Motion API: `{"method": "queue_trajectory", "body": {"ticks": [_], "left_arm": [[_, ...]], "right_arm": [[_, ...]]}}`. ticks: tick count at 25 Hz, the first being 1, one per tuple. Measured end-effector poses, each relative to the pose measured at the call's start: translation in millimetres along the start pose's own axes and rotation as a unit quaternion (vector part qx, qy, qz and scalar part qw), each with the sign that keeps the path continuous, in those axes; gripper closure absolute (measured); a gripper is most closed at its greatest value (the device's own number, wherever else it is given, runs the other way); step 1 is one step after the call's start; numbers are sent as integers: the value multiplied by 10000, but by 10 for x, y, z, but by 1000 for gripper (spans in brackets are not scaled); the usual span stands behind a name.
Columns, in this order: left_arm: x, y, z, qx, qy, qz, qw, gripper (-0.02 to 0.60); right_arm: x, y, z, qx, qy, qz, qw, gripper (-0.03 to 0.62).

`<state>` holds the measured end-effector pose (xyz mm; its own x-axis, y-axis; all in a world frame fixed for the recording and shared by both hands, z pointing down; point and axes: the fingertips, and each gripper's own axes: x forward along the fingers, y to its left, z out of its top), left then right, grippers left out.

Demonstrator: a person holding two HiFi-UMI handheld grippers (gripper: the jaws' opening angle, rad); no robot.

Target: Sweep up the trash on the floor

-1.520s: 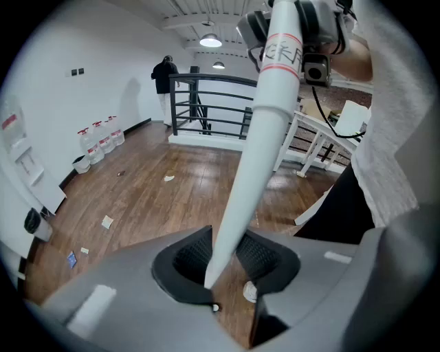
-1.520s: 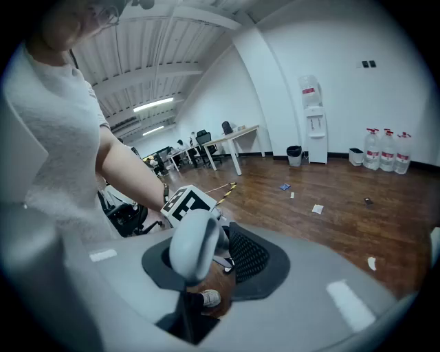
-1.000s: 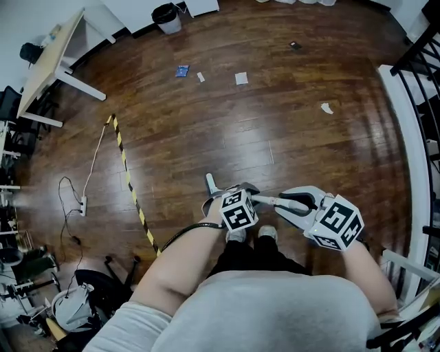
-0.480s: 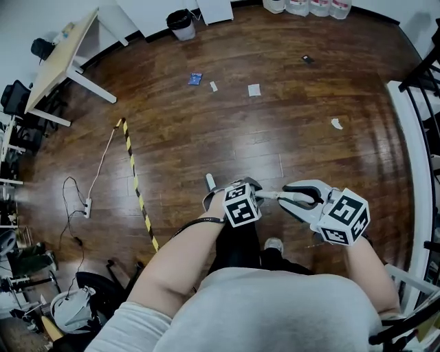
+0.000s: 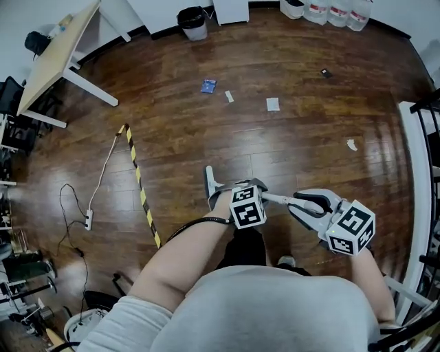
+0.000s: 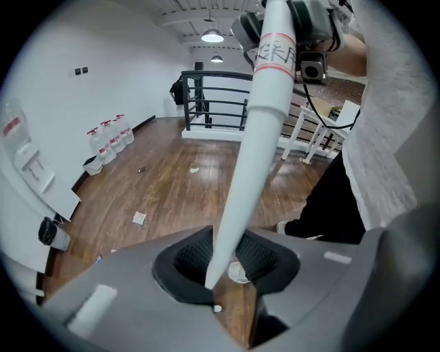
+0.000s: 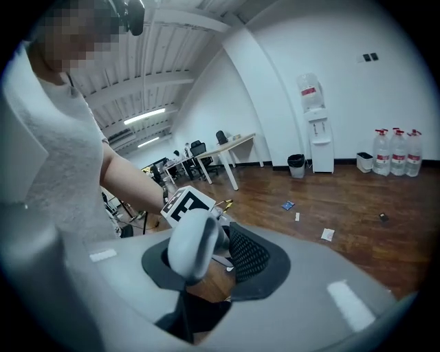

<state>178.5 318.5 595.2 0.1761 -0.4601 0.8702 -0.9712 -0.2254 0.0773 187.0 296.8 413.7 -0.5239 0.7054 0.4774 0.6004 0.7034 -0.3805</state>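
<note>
Both grippers clamp one white handle point(image 5: 275, 200) that runs level between them above the floor. My left gripper point(image 5: 242, 194) is shut on its thin part point(image 6: 258, 130), and a pale end point(image 5: 210, 183) sticks out beyond it. My right gripper point(image 5: 309, 204) is shut on the thick rounded end point(image 7: 191, 244). Trash lies ahead on the wood floor: a blue wrapper point(image 5: 208, 86), a small white scrap point(image 5: 229, 97), a white paper point(image 5: 273, 104), a crumpled white piece point(image 5: 352, 145) and a dark bit point(image 5: 326, 72).
A desk point(image 5: 51, 58) stands at the far left, a black bin point(image 5: 193, 20) by the far wall, and water bottles point(image 5: 337, 12) at the back right. Yellow-black tape point(image 5: 141, 189) and a cable with a power strip point(image 5: 88, 220) lie left. A railing point(image 5: 419, 172) borders the right.
The person has stepped forward: the trash, bin and desk sit lower and nearer in the head view. Both grippers have kept their hold on the handle, shifted slightly right.
</note>
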Motion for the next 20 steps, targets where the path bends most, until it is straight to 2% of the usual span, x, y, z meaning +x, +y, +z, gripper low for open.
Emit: {"method": "queue_trajectory", "body": {"ticks": [4,7,13,17,20], "left_arm": [[-208,381,-331,121,35,-202,9997,488],[-306,587,-468,52,36,-224,9997,488],[-350,892,-477,-92,51,-175,9998,488],[-271,981,-442,-259,72,-106,9996,487],[-204,994,-401,-248,182,-206,9993,488]], "right_arm": [[488,-103,318,30,100,-44,9999,484],[697,-186,486,-9,204,-19,9998,484],[824,-402,676,30,208,82,9997,484],[825,-517,680,38,154,238,9996,480],[788,-617,664,87,136,297,9994,480]]}}
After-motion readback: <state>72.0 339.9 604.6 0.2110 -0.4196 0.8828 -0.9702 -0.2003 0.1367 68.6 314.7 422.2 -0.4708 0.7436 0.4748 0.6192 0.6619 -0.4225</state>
